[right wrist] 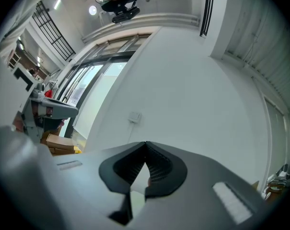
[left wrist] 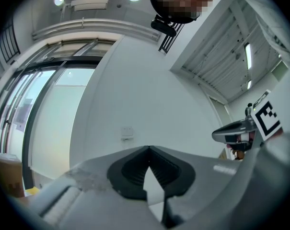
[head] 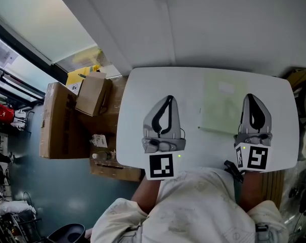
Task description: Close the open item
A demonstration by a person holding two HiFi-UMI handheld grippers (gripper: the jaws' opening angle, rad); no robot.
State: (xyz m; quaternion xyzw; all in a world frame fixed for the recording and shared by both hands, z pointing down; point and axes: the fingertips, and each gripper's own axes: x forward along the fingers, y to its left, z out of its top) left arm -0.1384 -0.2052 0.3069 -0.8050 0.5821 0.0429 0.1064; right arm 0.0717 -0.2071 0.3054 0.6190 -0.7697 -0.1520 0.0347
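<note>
- The left gripper (head: 168, 98) is hovering over the near left part of the white table (head: 137, 90), with its jaws pressed together at the tips and nothing between them.
- The right gripper (head: 250, 96) is hovering over the table's near right part, its jaws likewise meeting at the tips and gripping nothing.
- A pale green flat item (head: 221, 103) is lying on the table's right half, between the two grippers and just beside the right one; neither is touching it.
- Whether the item is lying open or folded cannot be told.
- Cardboard boxes (head: 61, 120) are standing on the floor against the table's left edge.
- Both grippers are pointing towards the white wall (head: 233, 24) beyond the table's far edge.
</note>
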